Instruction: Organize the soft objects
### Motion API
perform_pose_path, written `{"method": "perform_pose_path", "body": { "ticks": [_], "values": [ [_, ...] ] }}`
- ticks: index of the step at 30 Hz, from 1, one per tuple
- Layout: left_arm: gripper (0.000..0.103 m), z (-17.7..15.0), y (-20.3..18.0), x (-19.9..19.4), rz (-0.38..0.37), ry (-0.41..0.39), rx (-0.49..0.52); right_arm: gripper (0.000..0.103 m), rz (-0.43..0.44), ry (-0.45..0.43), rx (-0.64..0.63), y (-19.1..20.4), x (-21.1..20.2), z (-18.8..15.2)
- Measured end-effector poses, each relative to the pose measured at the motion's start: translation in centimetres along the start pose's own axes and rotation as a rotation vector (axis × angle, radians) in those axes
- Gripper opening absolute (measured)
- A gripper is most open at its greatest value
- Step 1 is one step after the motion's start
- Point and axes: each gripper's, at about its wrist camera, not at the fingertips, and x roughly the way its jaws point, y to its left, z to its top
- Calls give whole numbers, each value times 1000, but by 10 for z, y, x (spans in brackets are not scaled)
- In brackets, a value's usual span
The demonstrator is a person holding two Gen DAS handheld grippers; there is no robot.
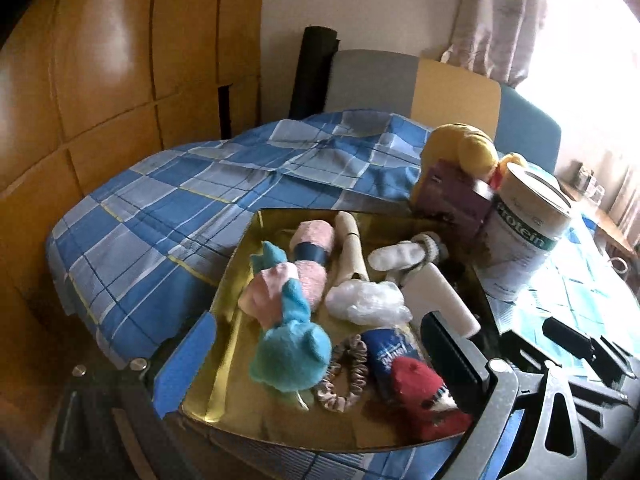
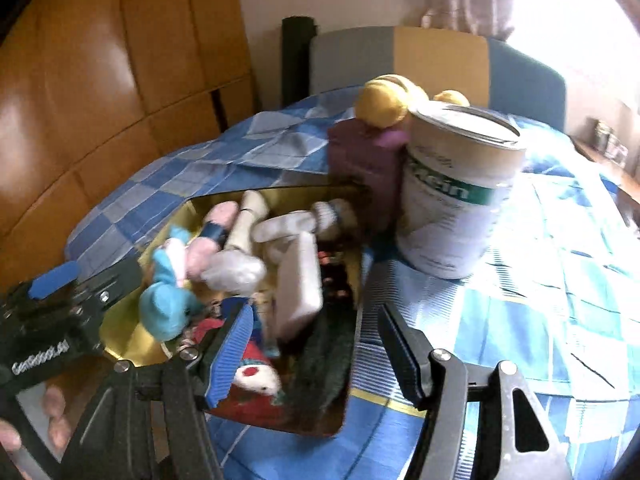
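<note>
A gold tray [image 1: 224, 364] on the blue checked cloth holds soft items: a blue and pink plush [image 1: 290, 354], a pink roll [image 1: 312, 248], white socks [image 1: 394, 256], a scrunchie [image 1: 348, 376] and a red-hatted doll [image 1: 420, 392]. My left gripper [image 1: 320, 356] is open wide, its pads on either side of the tray's near part. My right gripper [image 2: 316, 354] is open above the tray's right end [image 2: 356, 208]. A dark green cloth [image 2: 324, 352] lies below its jaws, untouched. The left gripper's blue pad [image 2: 54, 280] shows at the left.
A protein can [image 2: 452, 200], a purple box [image 2: 360, 160] and a yellow plush [image 2: 384, 100] stand behind the tray. A white block [image 2: 300, 280] and a wooden figure [image 1: 352, 248] lie in it. A hand [image 2: 52, 412] grips the left tool. Wooden cupboards and chairs stand behind.
</note>
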Motion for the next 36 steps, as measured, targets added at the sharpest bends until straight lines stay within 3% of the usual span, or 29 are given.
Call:
{"method": "perform_pose_path", "body": {
  "ticks": [9,36],
  "values": [
    [103,-7,-15,-5,-11,1,31,66,-26,-34,12,-5,-11,-2],
    [103,-9,-12,-4,7,11,14,66,-29,-23,37,-12,-10,-6]
  ]
}}
